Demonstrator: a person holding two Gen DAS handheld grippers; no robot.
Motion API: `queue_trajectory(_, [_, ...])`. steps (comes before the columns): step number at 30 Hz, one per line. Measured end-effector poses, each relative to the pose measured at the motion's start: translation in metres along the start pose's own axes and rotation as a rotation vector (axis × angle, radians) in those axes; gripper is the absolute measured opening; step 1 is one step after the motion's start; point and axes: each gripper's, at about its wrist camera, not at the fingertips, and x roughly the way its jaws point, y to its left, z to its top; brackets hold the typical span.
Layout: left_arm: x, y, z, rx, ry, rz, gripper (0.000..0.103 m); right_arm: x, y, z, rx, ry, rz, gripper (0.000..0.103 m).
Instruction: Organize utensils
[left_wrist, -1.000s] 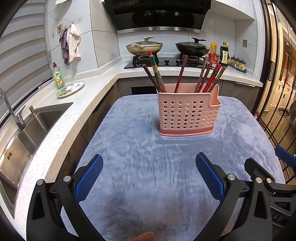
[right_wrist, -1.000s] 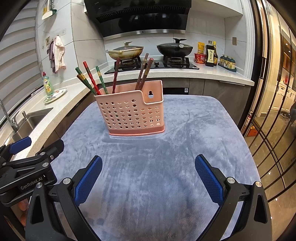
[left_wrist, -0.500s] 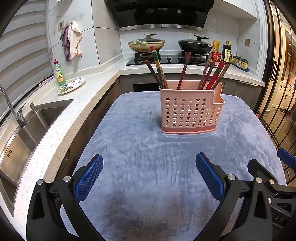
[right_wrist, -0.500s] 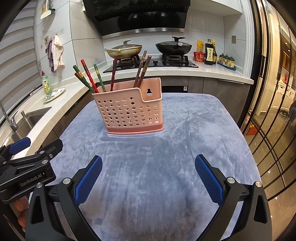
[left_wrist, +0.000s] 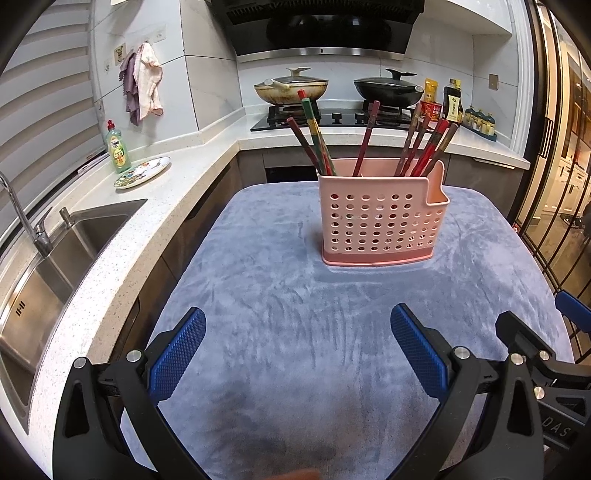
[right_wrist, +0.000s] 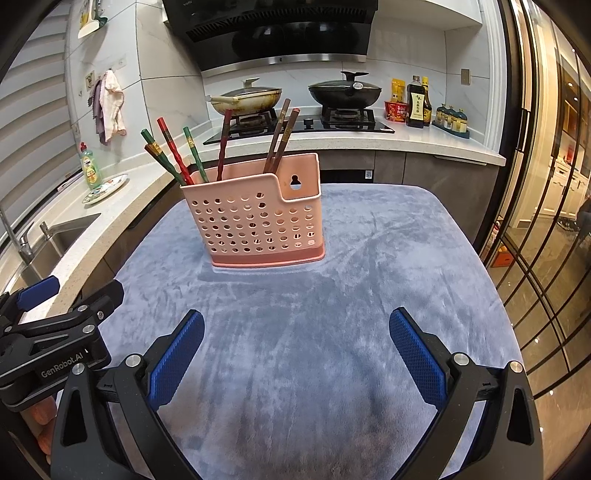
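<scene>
White "GenRobot.AI" lettering on left tool (right_wrist: 55, 295), near pink holder (right_wrist: 255, 218).

Both your wrist cameras look forward, low over the bench (left_wrist: 258, 295), toward the far stove (right_wrist: 306, 123). They share the pink chopstick caddy (left_wrist: 380, 218); your left view sits left of it, your right view further right.

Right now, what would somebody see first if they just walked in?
The pink holder full of red, green and brown chopsticks, standing in the middle of the blue-grey cloth. Behind it, two lidded pans sit on the stove. Up close, both grippers are open and hold nothing.
</scene>
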Motion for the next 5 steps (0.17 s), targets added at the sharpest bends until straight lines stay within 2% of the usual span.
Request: queue_trajectory(5, [0.0022,-0.0008,0.0010,0.007,-0.002,-0.009,0.096,0.0017,0.0000,0.0011,0.000,-0.001,-0.002,0.097])
